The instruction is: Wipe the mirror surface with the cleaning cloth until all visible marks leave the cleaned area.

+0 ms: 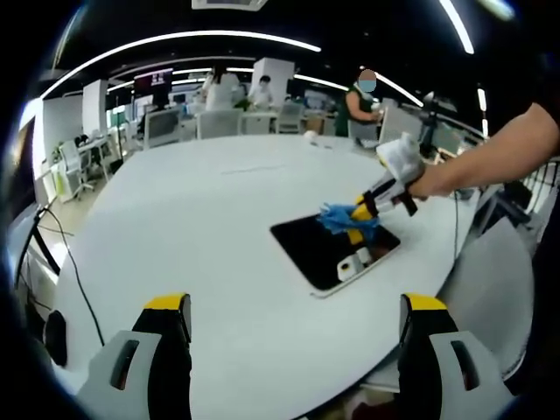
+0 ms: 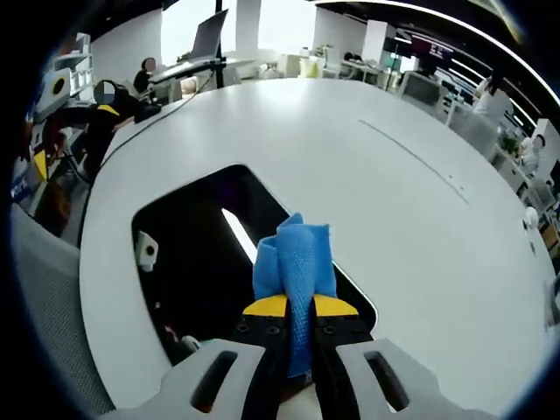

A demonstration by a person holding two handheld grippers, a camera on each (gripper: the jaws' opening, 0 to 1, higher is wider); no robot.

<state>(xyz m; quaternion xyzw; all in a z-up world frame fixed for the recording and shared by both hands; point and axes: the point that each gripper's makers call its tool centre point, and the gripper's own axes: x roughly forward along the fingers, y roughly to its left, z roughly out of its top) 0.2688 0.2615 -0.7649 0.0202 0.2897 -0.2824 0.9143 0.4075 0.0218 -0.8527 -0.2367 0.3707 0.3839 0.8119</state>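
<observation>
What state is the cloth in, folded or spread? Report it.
Folded. The blue cloth is bunched into a thick wad, pinched between the shut jaws of the right claw, over the dark mirror lying flat on the table.

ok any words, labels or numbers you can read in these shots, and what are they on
None can be read.
Wall screen far across the room: bright marks, too blurred to read.
Mirror, blue cloth, white table: no text on them.
</observation>
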